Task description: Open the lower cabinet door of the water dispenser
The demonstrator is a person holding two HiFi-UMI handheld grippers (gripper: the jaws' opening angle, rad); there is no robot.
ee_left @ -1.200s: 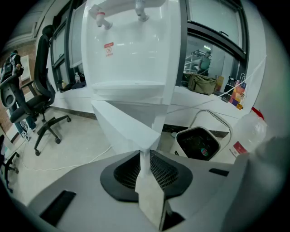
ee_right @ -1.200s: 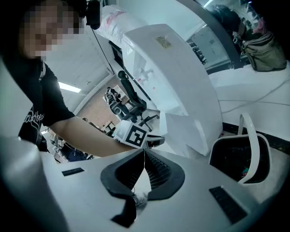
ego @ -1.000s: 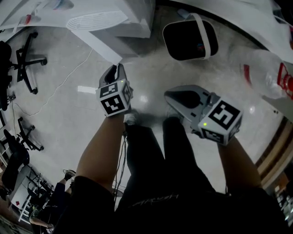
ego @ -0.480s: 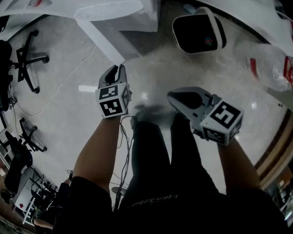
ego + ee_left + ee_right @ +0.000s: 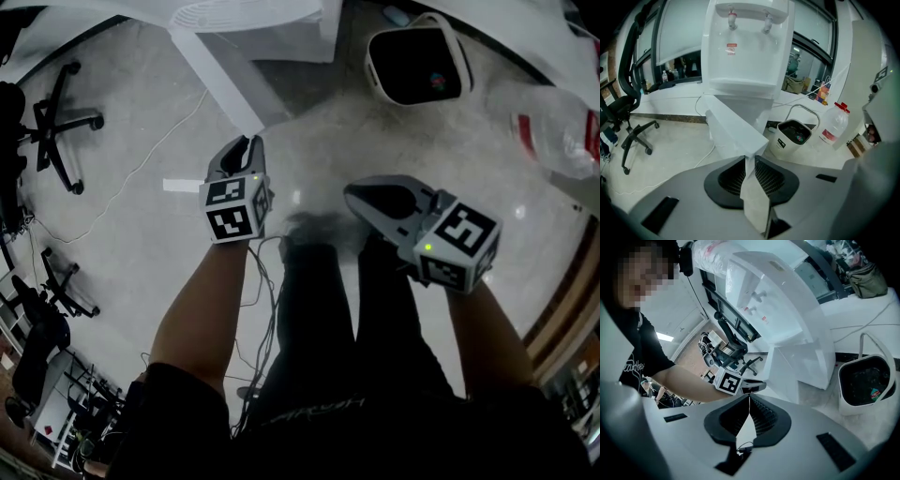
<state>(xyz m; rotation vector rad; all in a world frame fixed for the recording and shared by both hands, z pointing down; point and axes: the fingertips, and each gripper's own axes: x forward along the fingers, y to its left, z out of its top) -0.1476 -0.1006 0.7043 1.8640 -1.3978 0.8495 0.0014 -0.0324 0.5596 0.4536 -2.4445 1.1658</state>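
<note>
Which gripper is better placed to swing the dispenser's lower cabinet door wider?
Left. The left gripper has its fingers pinched on the cabinet door at its free edge, so it likely only has to pull. The right gripper is shut on nothing, apart from the door.

The water dispenser (image 5: pixel 745 47) is smooth white plastic with a soft gloss, and its lower cabinet door (image 5: pixel 733 129) looks the same. The floor (image 5: pixel 131 262) is polished, perhaps stone, with bright glints. The left gripper (image 5: pixel 749 159) has a matt grey plastic shell and black ribbed pads (image 5: pixel 766 176). The bottle (image 5: pixel 833 124) is clear plastic.
</note>
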